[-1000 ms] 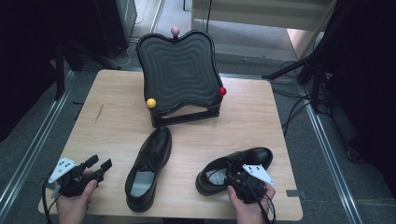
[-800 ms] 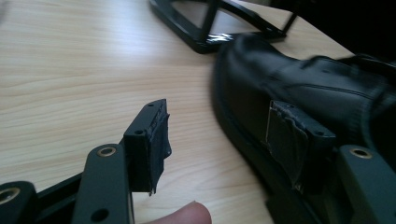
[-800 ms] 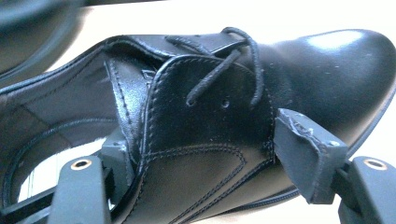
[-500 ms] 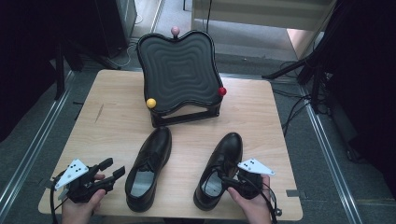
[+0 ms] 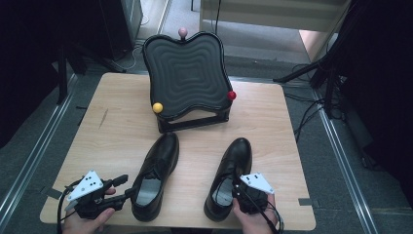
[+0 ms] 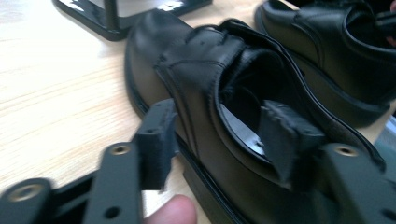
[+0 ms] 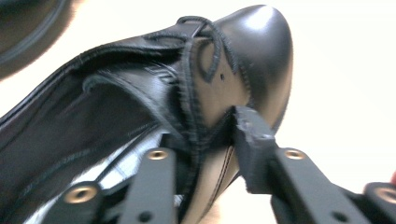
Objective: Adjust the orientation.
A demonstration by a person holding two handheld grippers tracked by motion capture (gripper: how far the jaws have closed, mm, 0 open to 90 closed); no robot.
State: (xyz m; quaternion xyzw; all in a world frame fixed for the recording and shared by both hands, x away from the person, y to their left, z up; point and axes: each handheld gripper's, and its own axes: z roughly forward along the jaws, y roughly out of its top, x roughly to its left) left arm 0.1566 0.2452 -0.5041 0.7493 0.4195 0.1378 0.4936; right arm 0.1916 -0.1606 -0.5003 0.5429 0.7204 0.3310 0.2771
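**Both tools at the shoes**

High view: on my table (image 5: 107,122), the left shoe (image 5: 157,173) sits lower centre and the right shoe (image 5: 229,176) beside it.

Left gripper view: my left tool (image 6: 219,140) has been closing, straddling its collar, not yet clamped.

Right gripper view: my right tool (image 7: 205,135) has just pinched the right shoe's side wall

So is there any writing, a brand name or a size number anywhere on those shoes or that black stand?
None can be read.
Left shoe: its pale insole shows no legible print.
Right shoe: faint lines on the insole in the right gripper view, too blurred to read.
Black stand: ripples and coloured knobs, no lettering.
Grey plates on the left gripper and the right gripper: dots, no words.
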